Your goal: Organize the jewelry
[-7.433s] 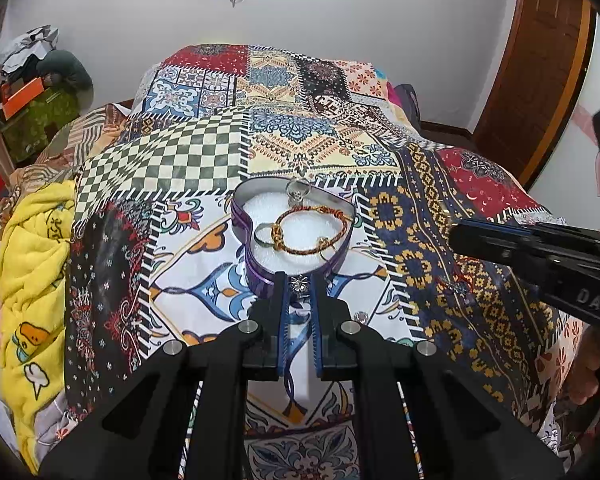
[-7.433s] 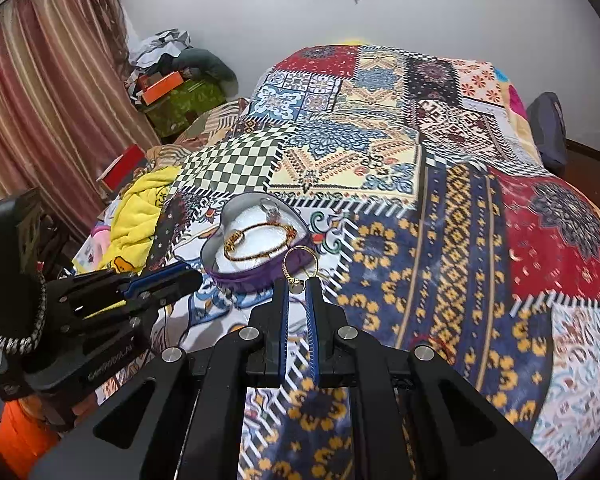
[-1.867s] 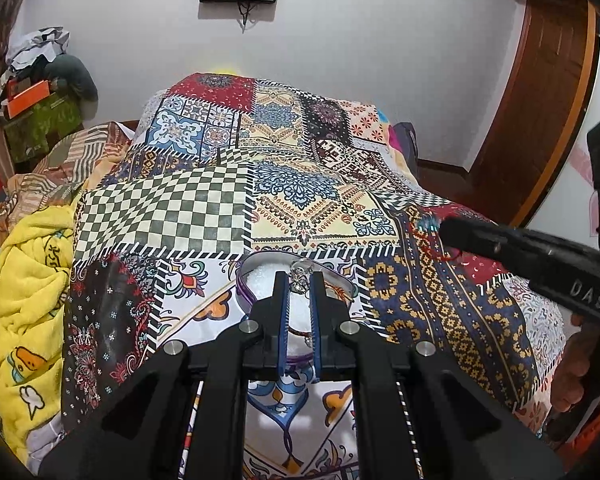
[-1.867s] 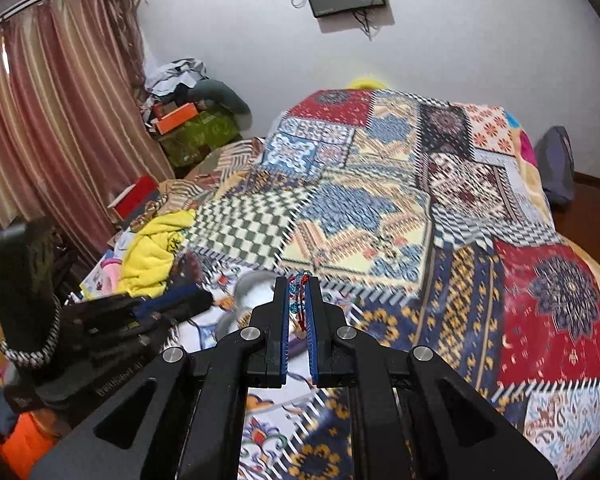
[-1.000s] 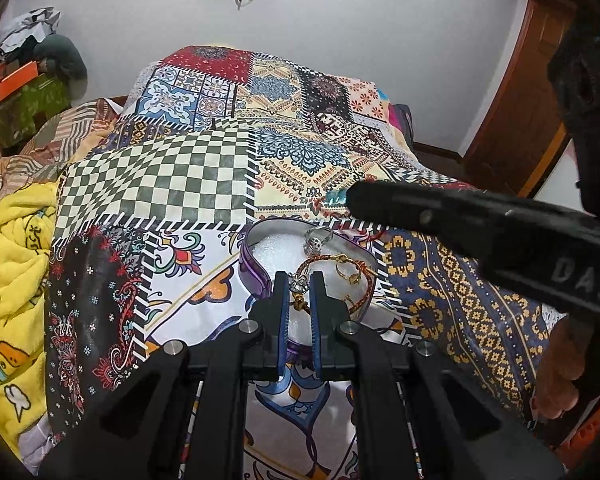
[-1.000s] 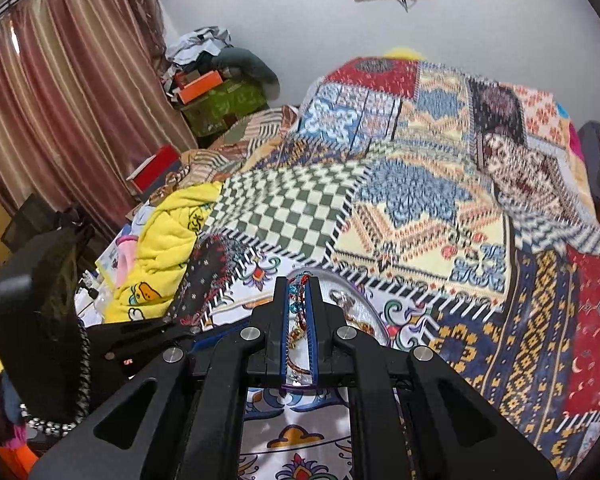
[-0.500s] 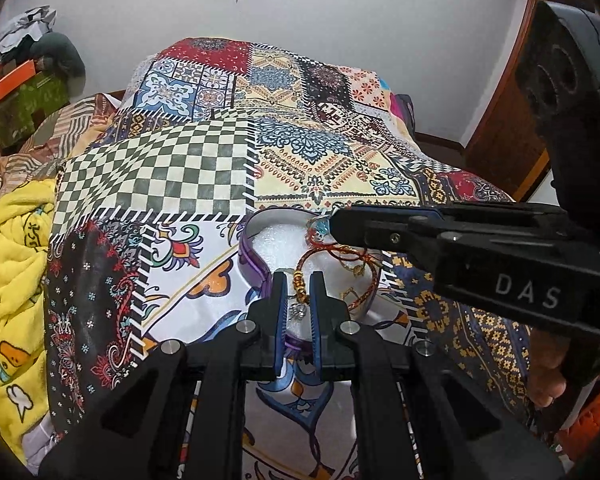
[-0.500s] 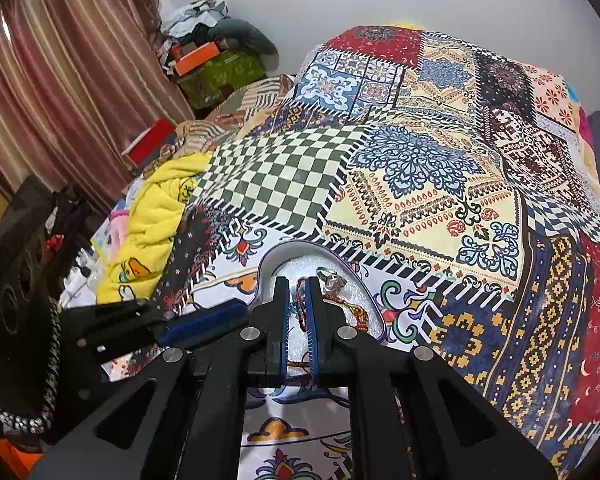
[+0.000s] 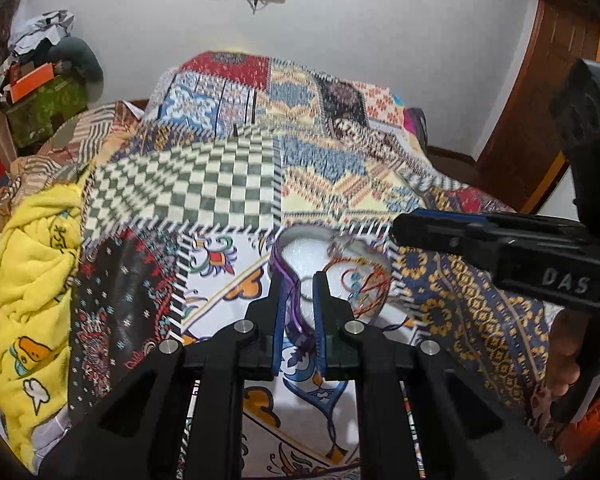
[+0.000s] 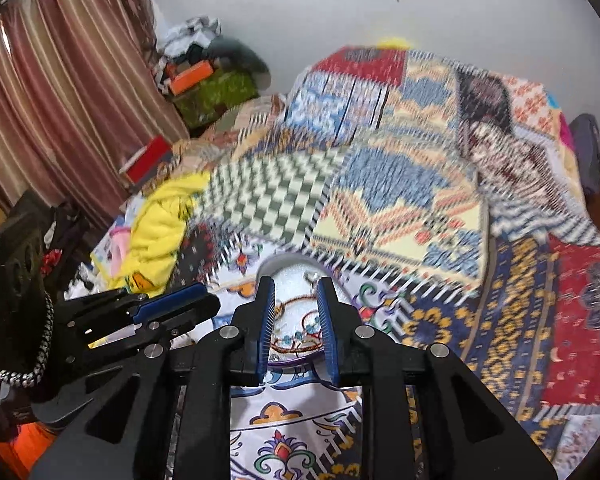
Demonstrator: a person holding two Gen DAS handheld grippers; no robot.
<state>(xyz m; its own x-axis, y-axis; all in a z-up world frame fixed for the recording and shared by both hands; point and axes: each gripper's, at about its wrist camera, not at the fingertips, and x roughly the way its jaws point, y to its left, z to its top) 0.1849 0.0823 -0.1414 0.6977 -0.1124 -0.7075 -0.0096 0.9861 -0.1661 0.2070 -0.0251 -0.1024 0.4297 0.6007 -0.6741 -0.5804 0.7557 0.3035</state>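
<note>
A heart-shaped purple jewelry box with a white lining sits on the patchwork bedspread. It holds a red and gold bracelet, a ring and other small pieces. My left gripper is open and empty just above the box's near rim. My right gripper is open and empty over the box; the beaded bracelet lies in the box below its jaws. The right gripper also shows at the right of the left wrist view.
A yellow blanket lies bunched at the bed's left edge. Boxes and clothes are piled by the back wall. A wooden door stands at the right and curtains hang at the left.
Both grippers have opened. The red beaded bracelet left my right jaws and the small piece left my left jaws; both now lie in the box. Both grippers have lifted a little.
</note>
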